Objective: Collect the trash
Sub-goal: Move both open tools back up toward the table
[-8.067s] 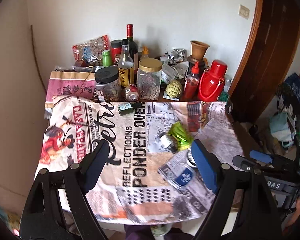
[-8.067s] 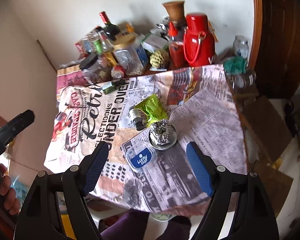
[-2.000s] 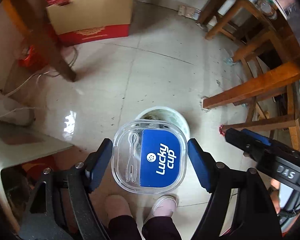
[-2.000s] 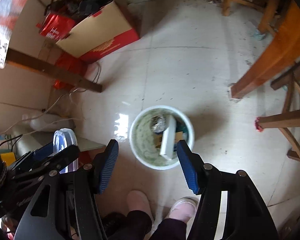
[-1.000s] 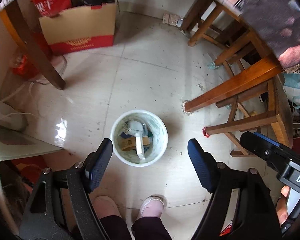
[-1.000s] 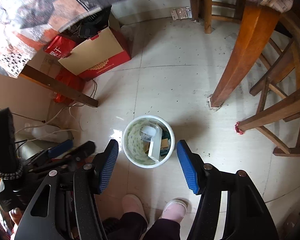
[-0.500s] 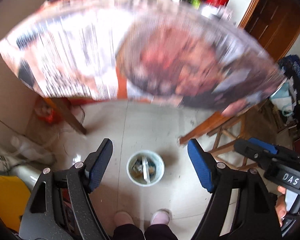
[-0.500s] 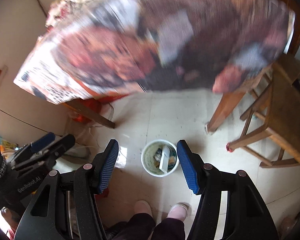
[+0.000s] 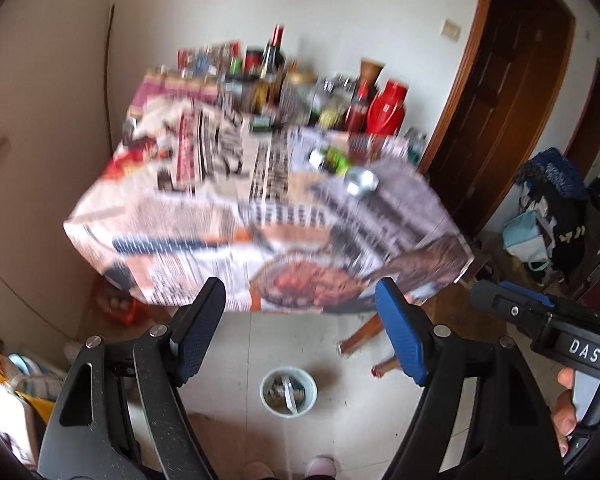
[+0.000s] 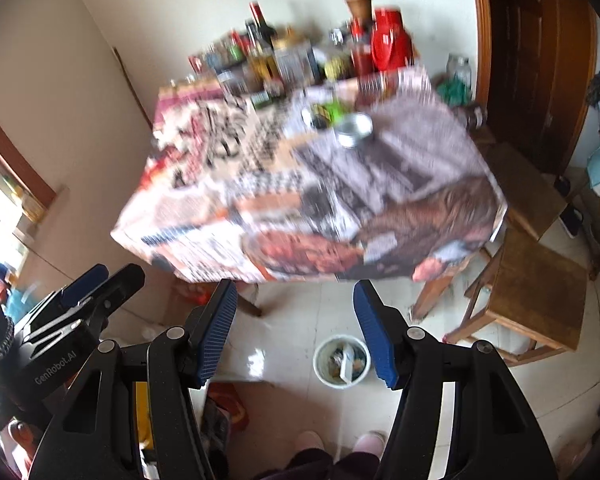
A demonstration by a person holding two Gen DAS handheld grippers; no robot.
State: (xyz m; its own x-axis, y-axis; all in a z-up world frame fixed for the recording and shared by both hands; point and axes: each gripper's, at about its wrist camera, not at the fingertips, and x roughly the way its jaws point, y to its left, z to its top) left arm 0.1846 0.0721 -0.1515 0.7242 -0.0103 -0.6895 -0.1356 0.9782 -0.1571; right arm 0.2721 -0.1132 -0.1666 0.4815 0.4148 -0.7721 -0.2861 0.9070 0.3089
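Both views are blurred by motion. A white trash bin (image 9: 288, 391) (image 10: 342, 361) with several scraps in it stands on the floor, far below both grippers. On the printed tablecloth (image 9: 236, 216) (image 10: 284, 184) lie a green wrapper (image 9: 337, 159) (image 10: 333, 110), a small dark bottle (image 9: 317, 157) and a metal lid (image 9: 362, 180) (image 10: 354, 128). My left gripper (image 9: 300, 328) is open with nothing between its fingers. My right gripper (image 10: 294, 328) is open too and holds nothing.
Bottles, jars and a red jug (image 9: 388, 112) (image 10: 392, 42) crowd the table's far edge against the wall. Wooden stools (image 10: 540, 280) stand right of the table, a dark door (image 9: 512, 92) behind. The person's slippers (image 10: 340, 440) are at the bottom.
Both grippers rose from just above the bin to table height and tilted up. The table top with its clutter came into view and the bin shrank below.
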